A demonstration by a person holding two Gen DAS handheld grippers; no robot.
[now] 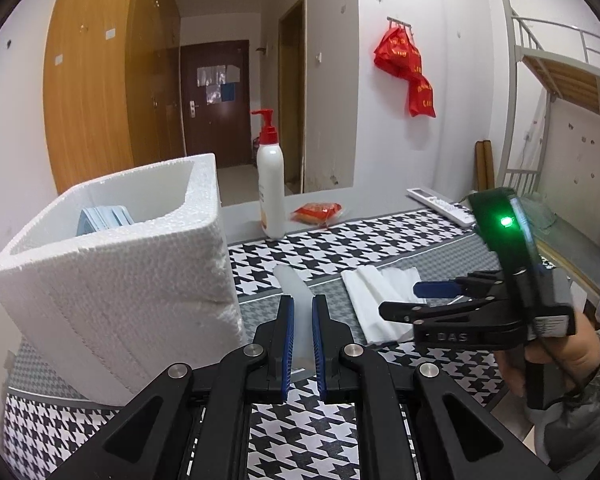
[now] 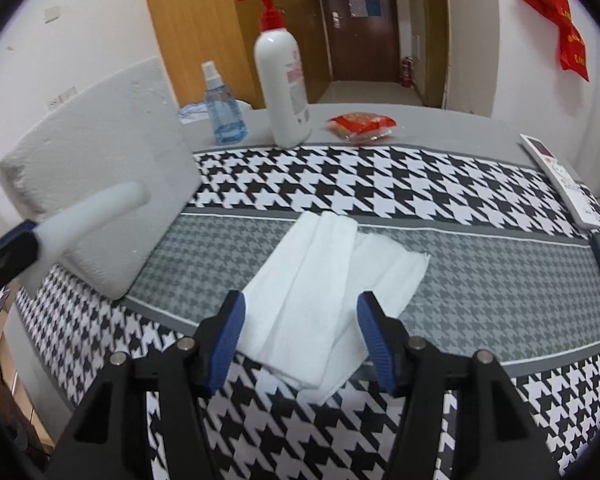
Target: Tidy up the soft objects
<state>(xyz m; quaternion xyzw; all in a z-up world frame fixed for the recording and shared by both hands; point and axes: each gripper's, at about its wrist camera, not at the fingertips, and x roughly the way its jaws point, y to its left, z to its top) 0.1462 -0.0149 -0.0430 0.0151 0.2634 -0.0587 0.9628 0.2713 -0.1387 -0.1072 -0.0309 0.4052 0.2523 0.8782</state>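
Observation:
My left gripper (image 1: 301, 304) is shut on a pale translucent soft strip (image 1: 296, 292) and holds it above the cloth, beside the white foam box (image 1: 140, 264). The strip (image 2: 96, 212) shows in the right wrist view sticking out in front of the box (image 2: 112, 152). Blue folded items (image 1: 104, 218) lie inside the box. A folded white cloth (image 2: 328, 276) lies on the grey band of the tablecloth. My right gripper (image 2: 300, 308) is open just above the cloth's near end; it also shows in the left wrist view (image 1: 404, 300) over the cloth (image 1: 376, 296).
A white pump bottle with a red top (image 1: 271, 184) stands at the back. A red snack packet (image 1: 318, 213) lies beside it. A white remote (image 2: 560, 176) lies at the right edge. A blue spray bottle (image 2: 222, 108) stands behind the box. A bunk bed (image 1: 560, 80) is at the right.

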